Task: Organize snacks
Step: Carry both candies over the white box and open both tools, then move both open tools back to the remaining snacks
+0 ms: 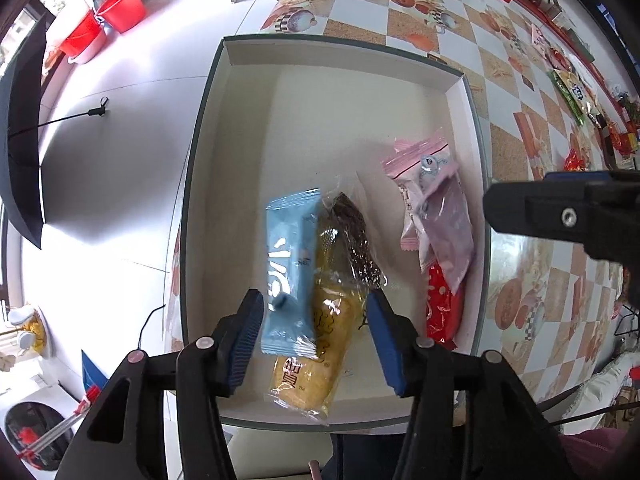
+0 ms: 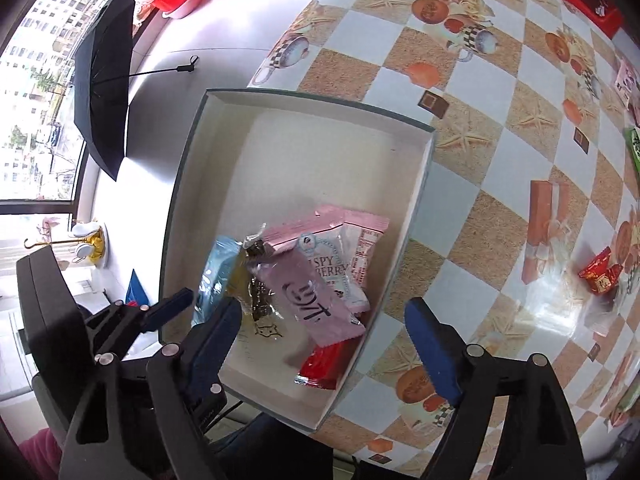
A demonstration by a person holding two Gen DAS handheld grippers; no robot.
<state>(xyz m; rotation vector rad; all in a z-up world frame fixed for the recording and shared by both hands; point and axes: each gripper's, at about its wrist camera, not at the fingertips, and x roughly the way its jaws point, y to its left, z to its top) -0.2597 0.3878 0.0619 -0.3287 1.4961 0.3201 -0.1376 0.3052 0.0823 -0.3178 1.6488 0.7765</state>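
In the left wrist view we look straight down into the box [image 1: 208, 128] at the table's [image 1: 516, 148] left edge. The left hand-held gripper [image 1: 316, 340] stands partly open just above two packets lying side by side: the blue packet [image 1: 290, 276] and the yellow cake [image 1: 324, 332]. Its pads clear both, so it holds nothing. Both packets run near to far along their long axes, between the fingers, with the blue one's far end tipped slightly right. To their right in the box lie the pink packet [image 1: 436, 216] and the red packet [image 1: 442, 308], also lengthwise near to far. More snacks [image 1: 572, 92] wait far off to the right on the table

In the right wrist view the right hand-held gripper [image 2: 320, 344] is wide open and empty, straddling the box's right wall [image 2: 416, 208], over the near right corner. The pink packet [image 2: 316, 284] lies just ahead of it, slanting from far left to near right over the red packet [image 2: 324, 368]. A loose red snack [image 2: 600, 274] sits on the table to the right, well apart from the box, its long axis roughly left to right. We judge the right hand the nearer one for it, by a swing right
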